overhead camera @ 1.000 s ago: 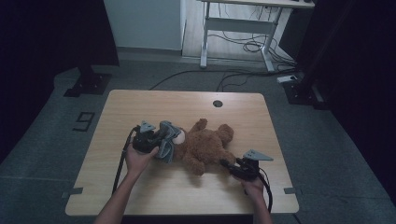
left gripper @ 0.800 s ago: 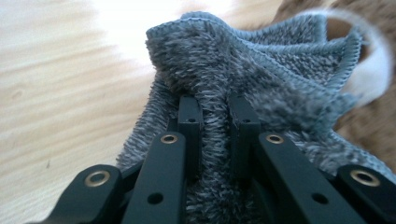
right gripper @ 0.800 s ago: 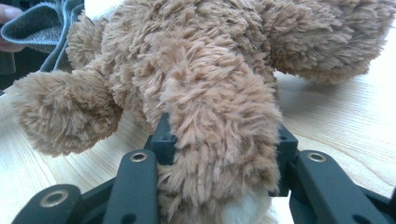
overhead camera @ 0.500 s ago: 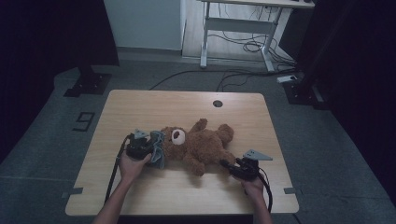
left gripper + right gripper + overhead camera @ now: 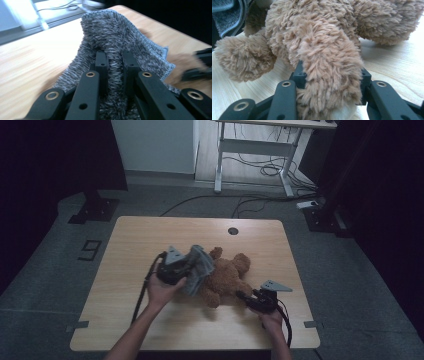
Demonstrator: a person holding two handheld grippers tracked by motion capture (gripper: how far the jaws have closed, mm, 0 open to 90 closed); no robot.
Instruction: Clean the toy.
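The left tool (image 5: 113, 75) is closed on a fold of grey knitted cloth (image 5: 117, 37), the fuzzy fabric squeezed between its two black jaws and rising above them. In the high view the left tool (image 5: 172, 267) holds that cloth (image 5: 199, 267) up over the head end of a brown teddy bear (image 5: 227, 277), the cloth touching the bear.

The right tool (image 5: 329, 82) is clamped around one plush limb of the teddy bear (image 5: 317, 37), the fur filling the gap between the jaws. In the high view the right tool (image 5: 260, 300) sits at the bear's near right side, a hand (image 5: 270, 320) behind it.

The bear lies on its back across the middle of a light wooden desk (image 5: 125, 320), which has a round cable hole (image 5: 232, 230) near its far edge. The desk stands on grey carpet floor (image 5: 45, 270) bearing a mark like a 9 (image 5: 89, 250). Beyond it, cables (image 5: 260, 170) trail beneath a white-framed table (image 5: 255, 145), and dark curtains (image 5: 55, 155) flank the room.
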